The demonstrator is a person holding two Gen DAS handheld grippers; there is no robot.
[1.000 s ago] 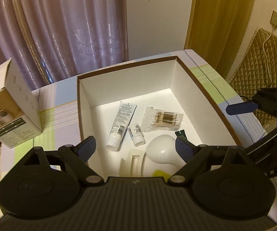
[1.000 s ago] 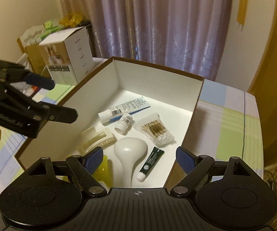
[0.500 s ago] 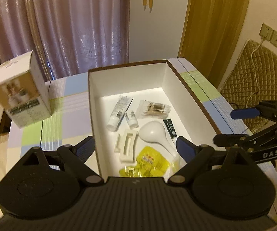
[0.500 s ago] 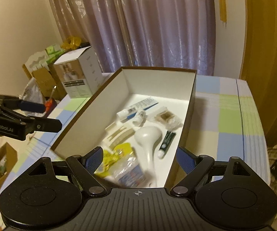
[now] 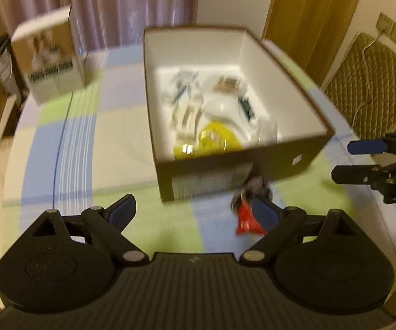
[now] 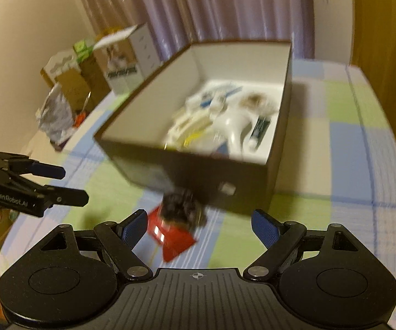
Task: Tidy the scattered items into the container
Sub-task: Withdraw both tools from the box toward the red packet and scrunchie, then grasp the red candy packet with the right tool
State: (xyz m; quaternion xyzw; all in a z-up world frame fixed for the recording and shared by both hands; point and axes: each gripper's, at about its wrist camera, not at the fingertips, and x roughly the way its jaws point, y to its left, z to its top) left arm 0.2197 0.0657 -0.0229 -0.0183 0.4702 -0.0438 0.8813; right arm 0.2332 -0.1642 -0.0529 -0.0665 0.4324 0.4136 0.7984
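Observation:
A brown box with a white inside (image 5: 299, 162) (image 6: 280, 165) stands on the checked tablecloth and holds several small items: tubes, a white scoop-like thing (image 5: 222, 110) (image 6: 233, 126), a yellow packet (image 5: 211, 137). A red packet (image 5: 246, 221) (image 6: 173, 238) with a dark bundle (image 6: 181, 206) lies on the cloth just in front of the box. My left gripper (image 5: 195, 211) is open and empty, above the cloth in front of the box. My right gripper (image 6: 198, 224) is open and empty, right over the red packet. Both views are blurred.
A white and brown carton (image 5: 52, 63) (image 6: 126, 60) stands at the table's far left. More boxes and a crumpled bag (image 6: 55, 112) sit beyond the left edge. A quilted chair (image 5: 374, 82) is at the right. Each gripper shows in the other's view (image 5: 374, 162) (image 6: 35, 184).
Both grippers have pulled back and out from over the box towards the table's near side. The box's front wall and the red packet have come into view.

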